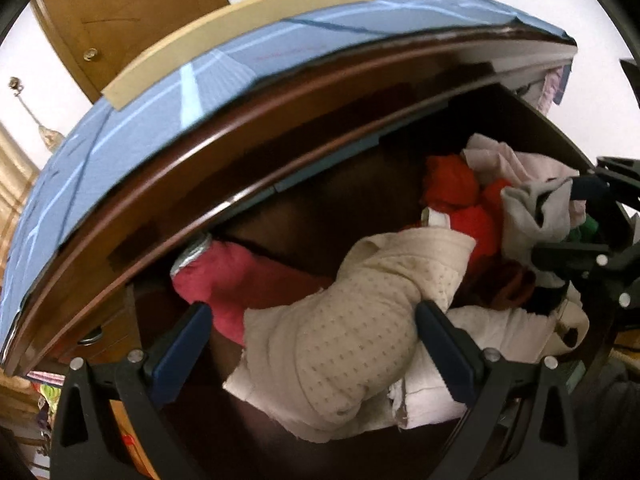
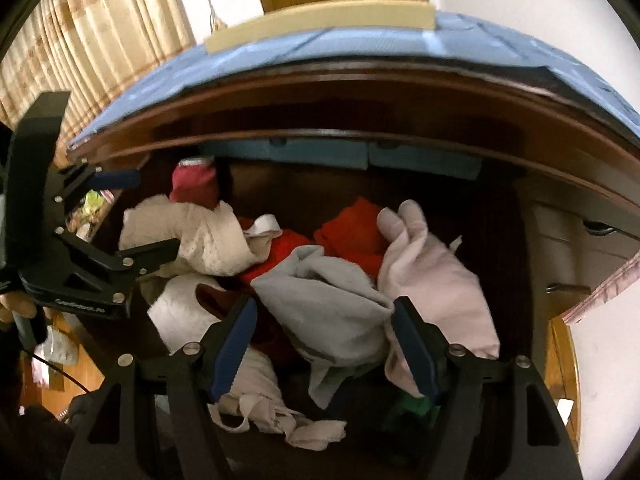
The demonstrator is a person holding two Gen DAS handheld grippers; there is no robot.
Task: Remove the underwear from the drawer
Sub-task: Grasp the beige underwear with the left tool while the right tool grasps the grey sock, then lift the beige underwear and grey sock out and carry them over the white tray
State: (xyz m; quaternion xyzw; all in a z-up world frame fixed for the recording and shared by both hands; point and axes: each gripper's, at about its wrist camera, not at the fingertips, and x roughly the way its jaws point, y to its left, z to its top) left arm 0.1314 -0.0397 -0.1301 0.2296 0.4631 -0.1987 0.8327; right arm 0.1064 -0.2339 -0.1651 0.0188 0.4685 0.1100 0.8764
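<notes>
- Drawer [image 2: 516, 240]: dark brown wood, pulled out from under a desktop covered with blue sheeting [image 2: 280, 52]; it serves here as the reference landmark.
- Underwear and other small garments lie heaped loose inside the drawer, none lifted out.
- Cream dotted garment [image 1: 352, 320]: at the drawer's left side, partly over a dark pink piece [image 1: 236, 280] that reaches toward the drawer's back left corner.
- Red garments [image 2: 352, 228]: mid-drawer, toward the back.
- Grey garment [image 2: 336, 304]: mid-drawer, toward the front, beside a pale pink piece [image 2: 436, 276] at the drawer's right side.
- Left gripper [image 1: 312, 344]: tilted down over the drawer's left side, jaws spread wide, the cream dotted garment between the blue pads; whether a pad touches the cloth cannot be told.
- Right gripper [image 2: 324, 340]: tilted down over the drawer's front middle, jaws spread, the grey garment between the pads, not pinched.
- Tan strip [image 2: 320, 24]: lies on the blue sheeting, behind the drawer.
</notes>
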